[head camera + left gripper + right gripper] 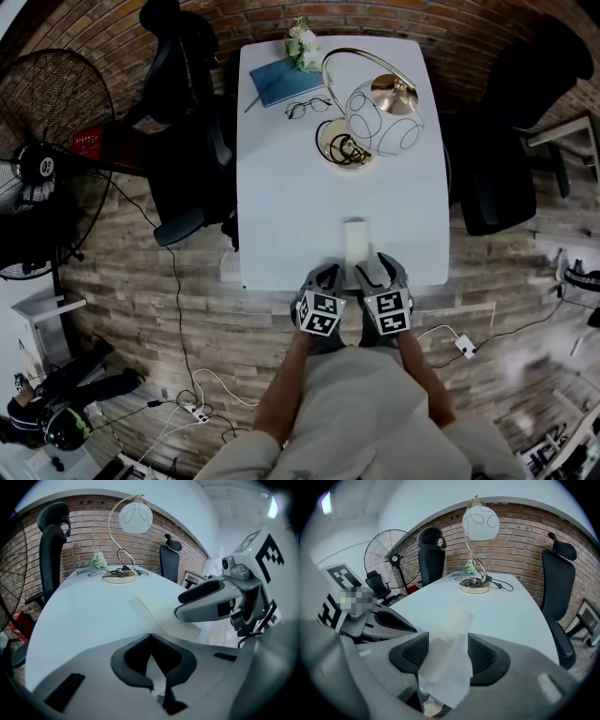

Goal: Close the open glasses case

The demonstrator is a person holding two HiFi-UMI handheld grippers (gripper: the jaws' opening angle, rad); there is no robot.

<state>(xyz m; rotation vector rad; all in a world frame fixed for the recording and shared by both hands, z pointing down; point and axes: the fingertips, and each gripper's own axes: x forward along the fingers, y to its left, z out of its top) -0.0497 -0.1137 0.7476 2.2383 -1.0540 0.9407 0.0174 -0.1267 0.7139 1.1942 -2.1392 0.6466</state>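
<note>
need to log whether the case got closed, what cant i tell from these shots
- Glasses case, folded how far: too small in the head view; in the right gripper view its near end runs under the gripper body.
- Right gripper, gripping or merely astride the case: the contact itself does not show.
- Left gripper, tips meeting: the pale patch behind them is unidentifiable, mostly masked by the gripper.
</note>
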